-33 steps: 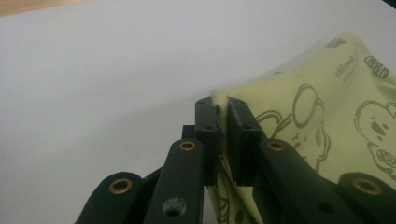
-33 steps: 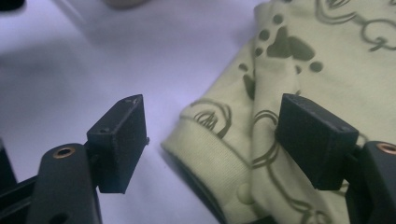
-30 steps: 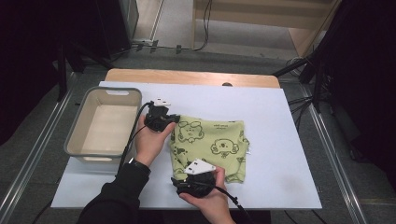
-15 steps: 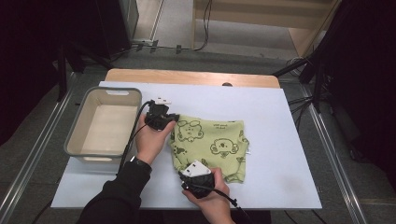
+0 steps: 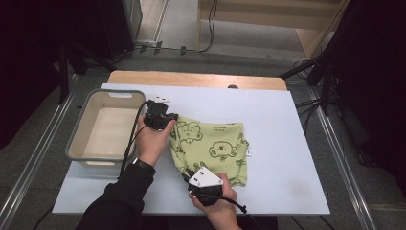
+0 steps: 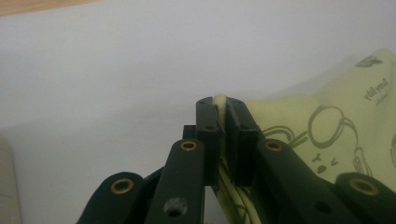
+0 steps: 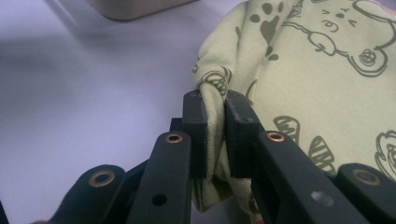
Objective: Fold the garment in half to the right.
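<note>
A light green folded garment (image 5: pixel 210 146) printed with cartoon animals lies on the white table top (image 5: pixel 277 120). My left gripper (image 5: pixel 165 120) is shut on its far left corner; in the left gripper view the jaws pinch a thin fold of the garment (image 6: pixel 299 126) at my left gripper (image 6: pixel 222 103). My right gripper (image 5: pixel 191 176) holds the near left edge. Its jaws have just been closing, and in the right gripper view they press on a rolled fold of the garment (image 7: pixel 317 88) at my right gripper (image 7: pixel 215 100).
A grey plastic bin (image 5: pixel 79 136) stands at the table's left, just beside my left hand. A wooden strip (image 5: pixel 191 79) runs along the far edge. Bare table lies to the right of the garment. Dark stands and cables surround the table.
My right gripper slid a little to the right along the garment's near edge and its jaws closed onto the cloth. The left hand stayed put.
</note>
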Tool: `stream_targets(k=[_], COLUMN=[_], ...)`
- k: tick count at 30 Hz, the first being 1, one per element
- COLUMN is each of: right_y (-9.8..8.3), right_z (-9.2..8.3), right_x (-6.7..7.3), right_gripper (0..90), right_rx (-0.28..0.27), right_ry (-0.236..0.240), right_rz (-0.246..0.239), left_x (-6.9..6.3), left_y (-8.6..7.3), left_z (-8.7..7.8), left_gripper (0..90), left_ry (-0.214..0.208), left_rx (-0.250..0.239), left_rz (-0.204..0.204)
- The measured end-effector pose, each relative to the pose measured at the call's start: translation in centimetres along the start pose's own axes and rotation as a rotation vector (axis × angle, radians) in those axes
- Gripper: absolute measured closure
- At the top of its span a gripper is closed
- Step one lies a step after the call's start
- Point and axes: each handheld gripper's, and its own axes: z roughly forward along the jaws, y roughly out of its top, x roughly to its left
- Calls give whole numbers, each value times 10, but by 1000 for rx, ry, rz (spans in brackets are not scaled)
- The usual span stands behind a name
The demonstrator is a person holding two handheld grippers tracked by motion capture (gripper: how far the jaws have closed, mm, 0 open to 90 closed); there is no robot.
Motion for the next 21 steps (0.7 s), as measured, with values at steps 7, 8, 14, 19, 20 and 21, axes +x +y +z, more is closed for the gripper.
stream_targets(k=[7,8,14,19,20,21], right_y=[-8,-9,-15,-22,-23,-24], right_z=[-8,-10,-20,-30,-31,-33], right_x=[-6,-8,-13,-17,-17,-18], right_gripper=[771,769,763,764,764,764], right_rx=[-39,-50,-71,-101,-104,-105], right_ry=[18,18,-14,-68,-76,-84], right_rz=[85,103,147,182,184,190], left_x=[-7,-7,-15,-22,-24,-26], left_y=[1,1,3,6,7,7], left_z=[-7,-8,-10,-10,-11,-10], left_gripper=[844,843,843,842,842,842], left_ry=[-22,-29,-57,-86,-97,-103], left_rx=[-28,-33,-55,-76,-79,-83], left_rz=[16,13,19,30,34,33])
